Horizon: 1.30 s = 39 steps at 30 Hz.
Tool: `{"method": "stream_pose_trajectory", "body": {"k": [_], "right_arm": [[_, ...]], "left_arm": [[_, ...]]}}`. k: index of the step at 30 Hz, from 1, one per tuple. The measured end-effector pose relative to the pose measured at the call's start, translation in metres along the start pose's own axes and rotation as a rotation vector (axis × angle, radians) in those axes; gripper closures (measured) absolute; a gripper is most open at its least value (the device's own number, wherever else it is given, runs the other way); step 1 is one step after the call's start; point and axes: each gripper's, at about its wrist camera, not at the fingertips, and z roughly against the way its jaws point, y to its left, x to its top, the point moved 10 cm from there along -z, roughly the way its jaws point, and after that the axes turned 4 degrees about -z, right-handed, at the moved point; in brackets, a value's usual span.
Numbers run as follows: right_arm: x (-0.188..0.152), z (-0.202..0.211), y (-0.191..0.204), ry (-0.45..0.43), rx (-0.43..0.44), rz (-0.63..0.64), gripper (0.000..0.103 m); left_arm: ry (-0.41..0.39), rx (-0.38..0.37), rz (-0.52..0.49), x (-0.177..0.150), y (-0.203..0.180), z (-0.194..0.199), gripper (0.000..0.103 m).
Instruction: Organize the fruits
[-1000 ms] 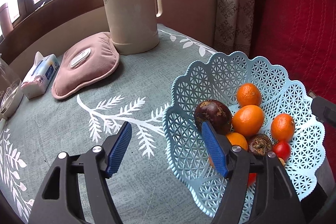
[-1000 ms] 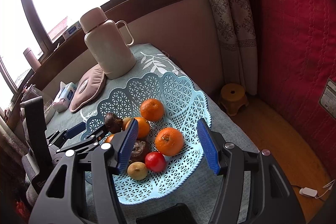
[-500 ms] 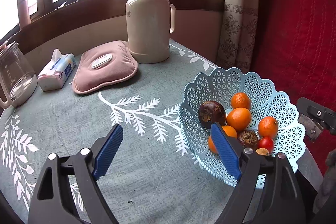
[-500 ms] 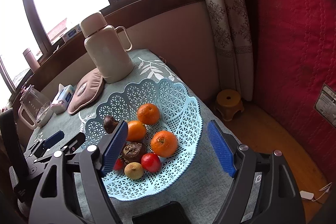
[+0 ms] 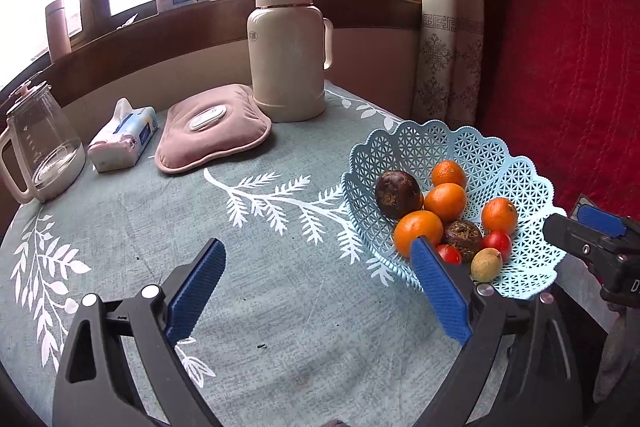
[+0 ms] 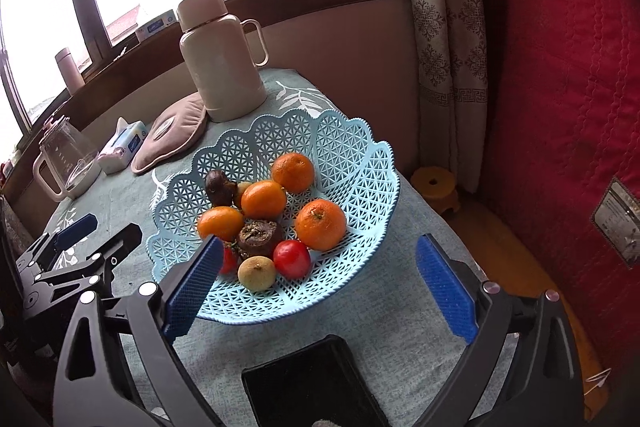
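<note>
Fruit lies heaped in the pale blue lattice basket (image 6: 352, 163) at the right edge of the round table (image 5: 132, 227), which wears a grey-green cloth with white leaf prints. Four oranges (image 6: 320, 225), two dark brown passion fruits (image 5: 398, 194), two red cherry tomatoes (image 6: 292, 258) and a small yellow-green fruit (image 6: 257, 273) fill it. The left gripper (image 5: 320, 291) hovers above bare cloth just left of the basket, its jaws opening with nothing between them. The right gripper (image 6: 320, 287) hangs over the basket's near rim, jaws likewise opening and empty; a black tray (image 6: 312, 383) sits below it. Farther back stand a cream thermos (image 5: 286, 47), a pink heating pad (image 5: 212, 127), a tissue pack (image 5: 124, 135) and a glass kettle (image 5: 40, 143)
</note>
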Motion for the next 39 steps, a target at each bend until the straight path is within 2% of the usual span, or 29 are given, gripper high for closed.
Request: {"method": "stream_pose_trajectory", "body": {"k": [6,11,14,39], "right_arm": [[-0.013,0.001,0.007,0.006,-0.018,0.062,0.003],[-0.014,0.000,0.009,0.011,-0.011,0.067,0.003],[-0.015,0.000,0.012,0.014,-0.012,0.078,0.003],[-0.022,-0.003,0.021,0.038,-0.001,0.113,0.003]], "left_arm": [[0.017,0.031,0.013,-0.008,0.005,-0.001,0.010],[0.017,0.032,0.026,-0.010,0.007,0.001,0.010],[0.015,0.034,0.030,-0.011,0.007,0.002,0.006],[0.001,0.085,-0.005,-0.013,0.001,0.007,0.005]]}}
